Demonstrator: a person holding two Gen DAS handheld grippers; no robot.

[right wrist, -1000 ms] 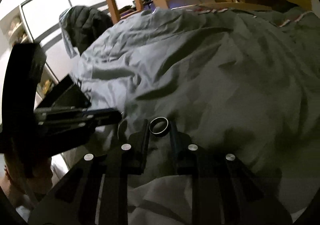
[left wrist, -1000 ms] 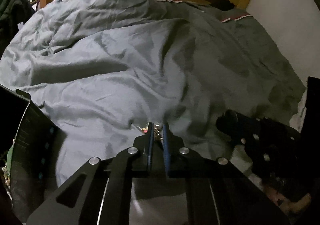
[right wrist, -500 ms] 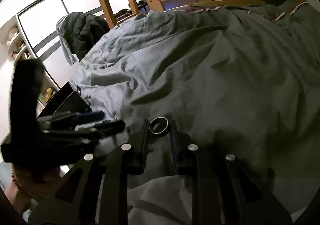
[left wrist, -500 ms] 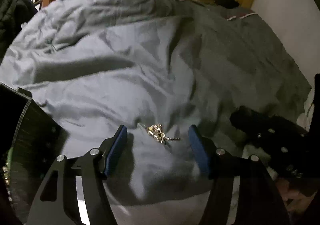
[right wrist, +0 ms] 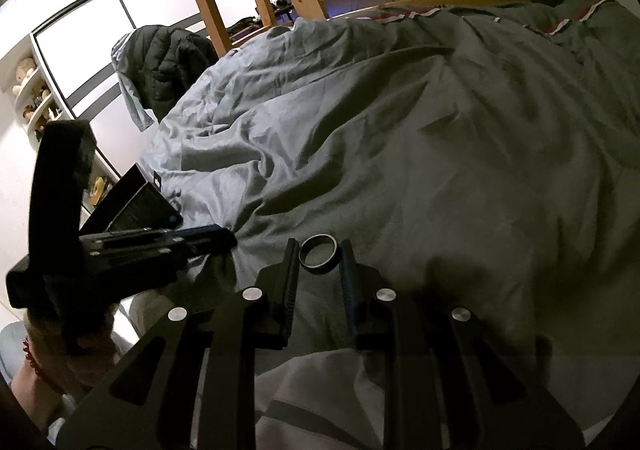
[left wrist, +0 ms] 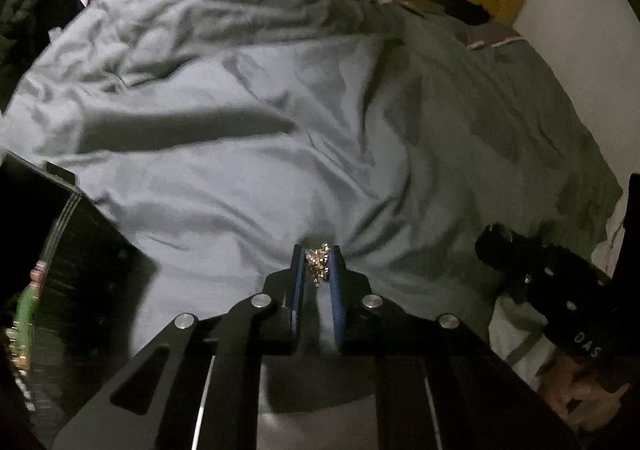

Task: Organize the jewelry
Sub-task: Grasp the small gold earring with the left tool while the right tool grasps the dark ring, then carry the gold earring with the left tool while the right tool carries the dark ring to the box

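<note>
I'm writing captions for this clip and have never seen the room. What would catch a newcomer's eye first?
First, the dark metal ring pinched between the right tongs just above the rumpled grey duvet that fills both views. Next, the small glittery gold jewelry piece caught between the blue pads of the left tongs, whose jaws have just been closing on it. A black ribbed box sits at the bed's left edge.
</note>
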